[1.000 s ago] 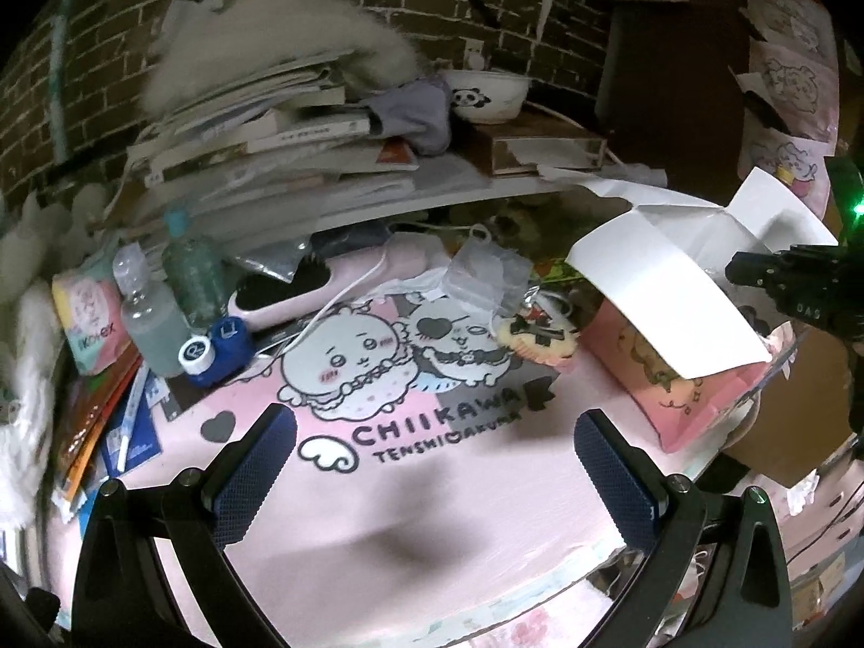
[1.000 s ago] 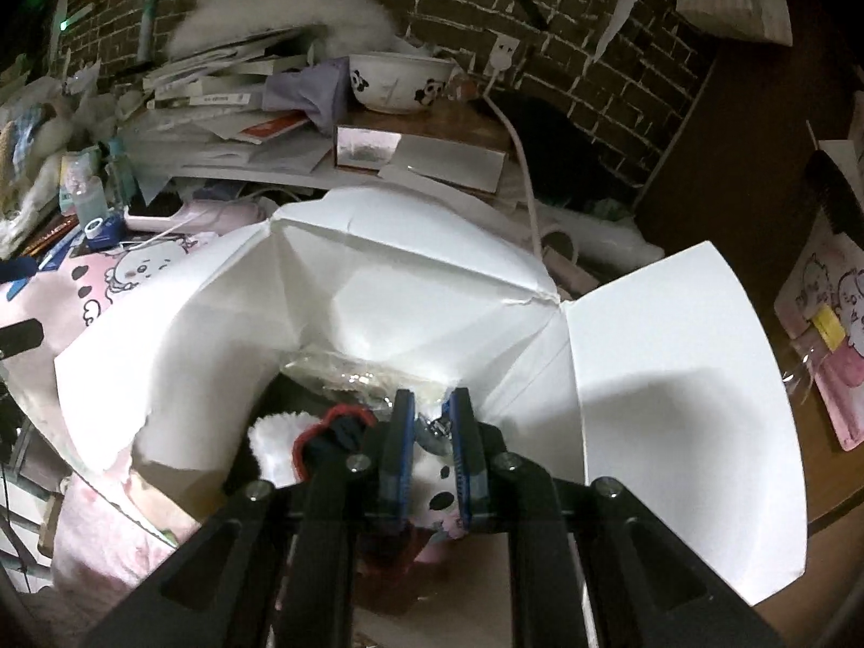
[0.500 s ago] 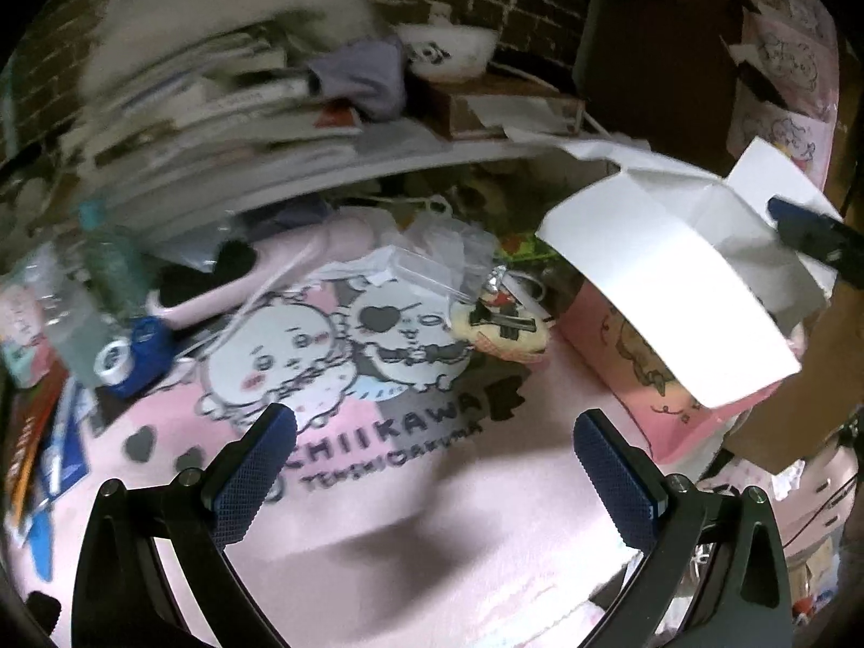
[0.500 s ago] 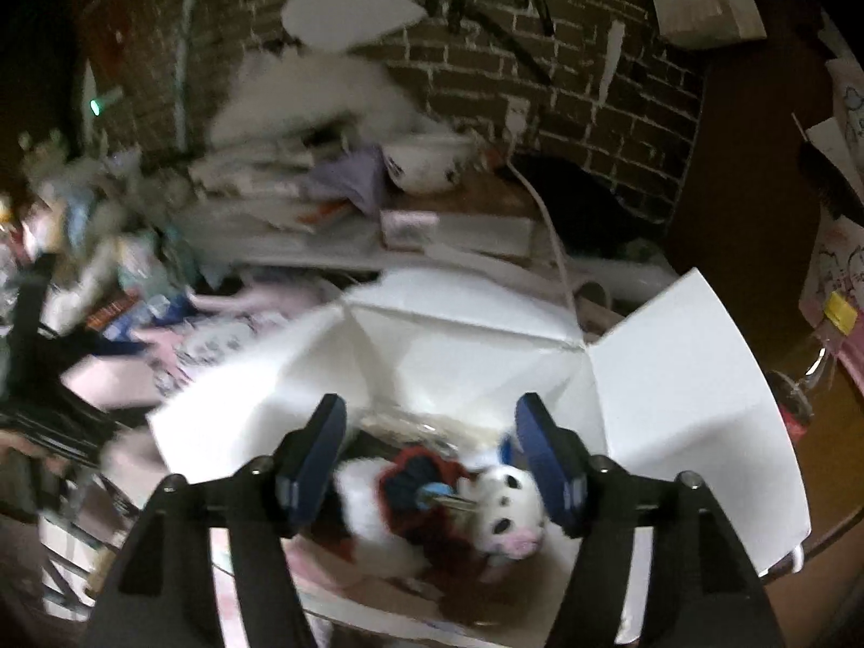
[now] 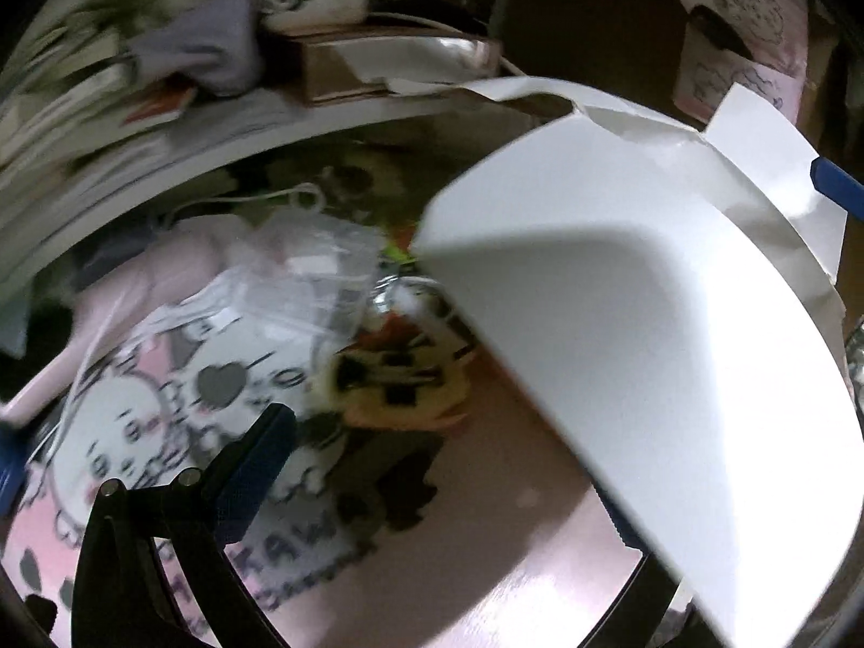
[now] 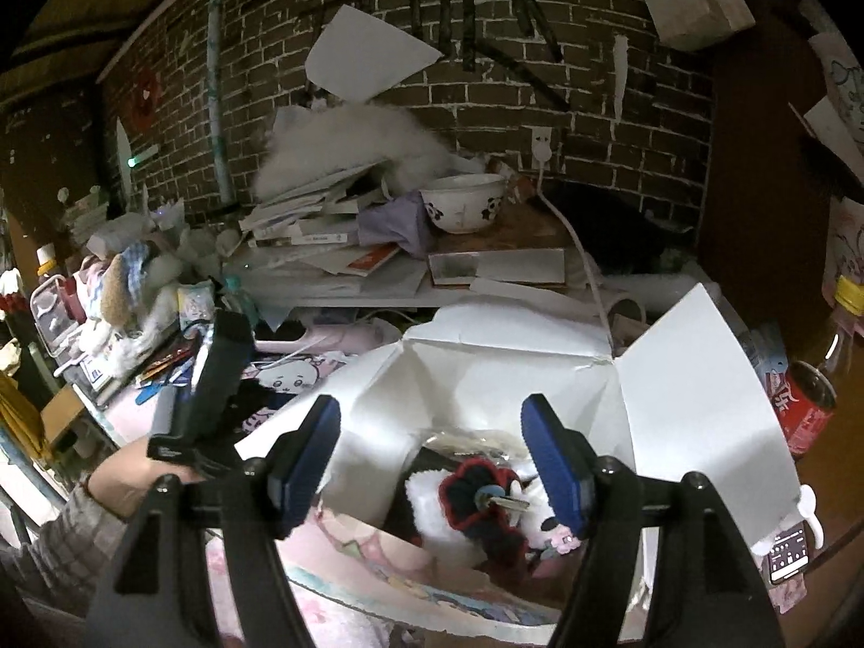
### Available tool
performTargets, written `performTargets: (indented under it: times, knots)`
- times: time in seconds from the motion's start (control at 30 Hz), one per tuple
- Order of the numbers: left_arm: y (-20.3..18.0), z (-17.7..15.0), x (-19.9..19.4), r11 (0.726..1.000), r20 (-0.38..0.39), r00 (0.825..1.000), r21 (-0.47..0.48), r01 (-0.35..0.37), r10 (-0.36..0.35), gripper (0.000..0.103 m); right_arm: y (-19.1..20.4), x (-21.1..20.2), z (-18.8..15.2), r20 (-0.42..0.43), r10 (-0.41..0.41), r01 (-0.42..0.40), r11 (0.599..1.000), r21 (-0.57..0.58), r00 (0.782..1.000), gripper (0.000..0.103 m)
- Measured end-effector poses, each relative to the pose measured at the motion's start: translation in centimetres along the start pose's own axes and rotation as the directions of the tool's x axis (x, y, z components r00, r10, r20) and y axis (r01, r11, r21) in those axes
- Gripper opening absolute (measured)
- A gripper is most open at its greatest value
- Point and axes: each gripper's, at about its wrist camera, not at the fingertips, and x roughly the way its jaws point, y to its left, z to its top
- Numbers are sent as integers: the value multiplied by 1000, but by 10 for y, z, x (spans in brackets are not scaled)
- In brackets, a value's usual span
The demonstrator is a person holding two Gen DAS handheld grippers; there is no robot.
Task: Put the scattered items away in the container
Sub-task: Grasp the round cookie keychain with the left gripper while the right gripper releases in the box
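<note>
A second ago the right gripper was pinched shut on the plush keychain inside the white box; now its blue pads stand apart on either side of the toy, touching nothing, and the keychain lies loose in the box. The left gripper has swung nearer the box, so a white flap now covers its right finger, and the picture has gone blurred.

Only the right wrist view looks into the box: a white fluffy toy with a dark, red-edged frill and a metal key ring, lying beside a clear packet. It also shows a hand in a checked sleeve holding the left gripper just left of the box. Only the left wrist view shows what remains outside: a flat yellow and black charm on the pink cartoon mat, just left of the box flap, with a clear plastic bag behind it. The left gripper's one visible finger sits far out to the side, jaws wide, nothing between them.
</note>
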Motion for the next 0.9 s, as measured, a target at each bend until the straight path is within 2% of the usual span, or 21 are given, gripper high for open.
performTargets:
  times: [0.1,0.17,0.2,0.27,0.37,0.43,0.47,0.5,0.53,0.63,0.67,0.9]
  knots:
    - [1,5,10,1000,-16,1000,0,-8,8,102,-5,-2,-1,-6,-5,5,1000,14,1000,67]
    - [3,7,16,1000,-21,1000,-6,-10,9,94,-6,-3,-2,-7,-8,8,1000,19,1000,67]
    - [3,7,18,1000,-26,1000,-8,-14,14,84,-7,-4,-3,-8,-9,9,1000,19,1000,67]
    - [6,7,23,1000,-44,999,-13,-22,21,70,-7,-5,-3,-9,-9,9,1000,18,1000,67]
    - [7,5,22,1000,-40,999,-7,-18,17,67,-8,-5,-3,-9,-7,7,1000,19,1000,67]
    - [7,3,21,1000,-46,999,-4,-14,13,57,-8,-5,-4,-9,-8,9,1000,21,1000,67]
    - [7,2,20,1000,-46,999,-5,-6,6,56,-8,-5,-4,-10,-8,8,1000,22,1000,67]
    - [8,1,19,1000,-43,999,-6,1,-1,49,-8,-5,-4,-11,-5,5,1000,23,1000,67]
    - [8,1,18,1000,-39,999,-4,9,-9,37,-8,-5,-4,-12,-4,4,1000,24,1000,67]
    - [7,-2,12,1000,-26,1000,3,13,-13,36,-7,-4,-4,-14,-2,3,1000,25,1000,67]
    - [8,-2,10,1000,-21,1000,2,17,-17,32,-6,-4,-5,-13,-3,3,1000,24,1000,68]
    - [13,-13,-9,1000,4,1000,-10,26,-26,32,0,-2,-5,-18,6,-5,1000,26,1000,68]
